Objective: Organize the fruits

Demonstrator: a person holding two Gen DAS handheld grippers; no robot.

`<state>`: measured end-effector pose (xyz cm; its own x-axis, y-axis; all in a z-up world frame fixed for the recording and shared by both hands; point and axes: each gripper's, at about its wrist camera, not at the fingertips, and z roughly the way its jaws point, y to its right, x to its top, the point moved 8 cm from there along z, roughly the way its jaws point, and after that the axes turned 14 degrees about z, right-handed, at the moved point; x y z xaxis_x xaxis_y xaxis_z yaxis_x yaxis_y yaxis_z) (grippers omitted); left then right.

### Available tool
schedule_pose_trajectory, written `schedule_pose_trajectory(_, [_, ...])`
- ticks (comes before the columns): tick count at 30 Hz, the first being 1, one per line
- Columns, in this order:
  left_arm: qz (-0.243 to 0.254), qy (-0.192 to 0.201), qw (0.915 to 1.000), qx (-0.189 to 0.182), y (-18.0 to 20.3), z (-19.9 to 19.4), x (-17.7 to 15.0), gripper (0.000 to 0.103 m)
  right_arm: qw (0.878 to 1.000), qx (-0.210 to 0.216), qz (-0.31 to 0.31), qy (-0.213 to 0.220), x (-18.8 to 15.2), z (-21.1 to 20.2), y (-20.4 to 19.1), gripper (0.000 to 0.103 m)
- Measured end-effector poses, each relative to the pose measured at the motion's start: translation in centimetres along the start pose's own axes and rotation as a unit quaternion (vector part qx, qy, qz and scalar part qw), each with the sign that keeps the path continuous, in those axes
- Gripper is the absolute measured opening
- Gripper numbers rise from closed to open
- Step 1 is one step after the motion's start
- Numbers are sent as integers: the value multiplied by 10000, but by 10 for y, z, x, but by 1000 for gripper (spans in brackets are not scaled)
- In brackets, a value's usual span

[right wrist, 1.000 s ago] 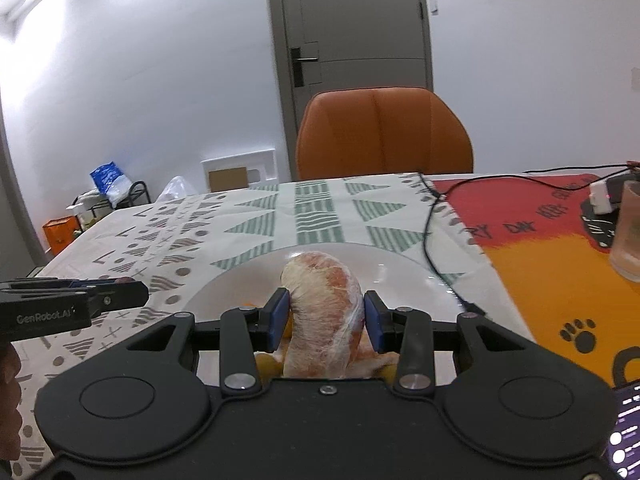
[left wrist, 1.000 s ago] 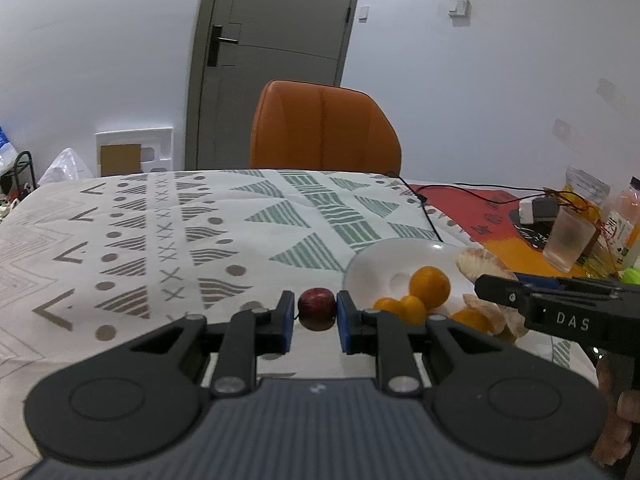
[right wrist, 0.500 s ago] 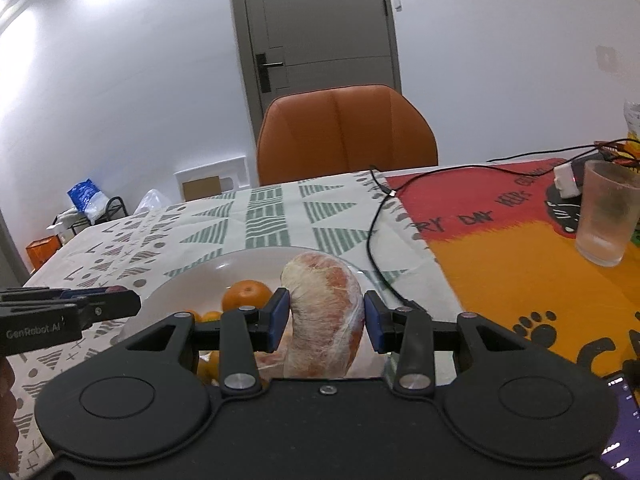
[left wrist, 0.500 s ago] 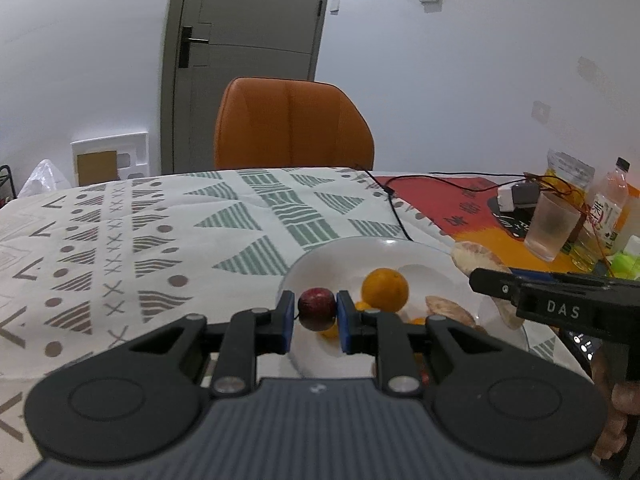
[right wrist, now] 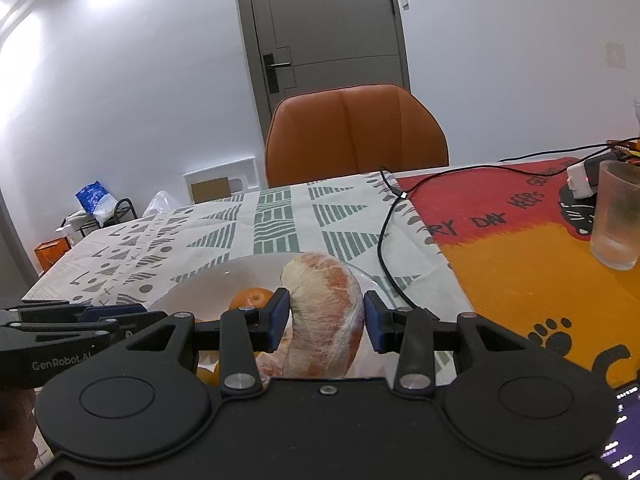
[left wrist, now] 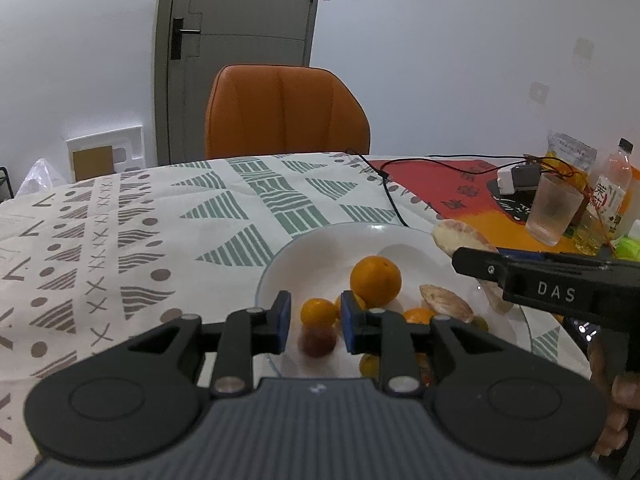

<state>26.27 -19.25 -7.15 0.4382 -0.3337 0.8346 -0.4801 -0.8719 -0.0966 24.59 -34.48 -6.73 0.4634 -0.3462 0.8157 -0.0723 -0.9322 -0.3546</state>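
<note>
A white plate (left wrist: pixel 320 248) on the patterned tablecloth holds a large orange (left wrist: pixel 375 281), smaller oranges (left wrist: pixel 318 312) and a peeled pomelo piece (left wrist: pixel 446 303). My left gripper (left wrist: pixel 314 318) is open over the plate's near edge. A small dark red fruit (left wrist: pixel 318 342) is blurred just below its pads, free of them. My right gripper (right wrist: pixel 323 320) is shut on a peeled pomelo segment (right wrist: pixel 326 316) over the plate (right wrist: pixel 224 276). It shows in the left wrist view (left wrist: pixel 460 236) at the plate's right.
A black cable (left wrist: pixel 390 196) runs across the table past the plate. A frosted glass (left wrist: pixel 554 210), a bottle (left wrist: pixel 612 188) and a charger stand at the right on the red-orange mat (right wrist: pixel 520 248). An orange chair (left wrist: pixel 286 112) is behind the table.
My left gripper has opened and let go of the dark red fruit, which is dropping into the plate. My right gripper still holds the pomelo segment and has shifted slightly.
</note>
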Motion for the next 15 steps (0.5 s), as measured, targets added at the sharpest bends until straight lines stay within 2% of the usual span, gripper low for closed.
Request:
schedule_pose_trajectory(8, [-90, -33, 9997, 232, -20, -10, -5, 25, 9999, 28, 115, -18, 3, 9, -6, 39])
schedule_pose_trajectory(11, [-173, -76, 9993, 330, -30, -14, -8, 26, 9999, 95, 131, 21, 3, 9, -13, 45])
schedule_pose_trajectory(12, [-204, -86, 9991, 360, -33, -16, -9, 26, 9998, 164, 76, 3, 1, 9, -16, 51])
schedule_pose_trajectory(13, [-227, -89, 9990, 385, -35, -17, -10, 28, 9997, 228, 37, -46, -1, 9, -19, 59])
schedule_pose_trajectory(15, [-258, -79, 9987, 441, -39, -20, -11, 35, 9995, 283, -32, -101, -5, 8, -24, 64])
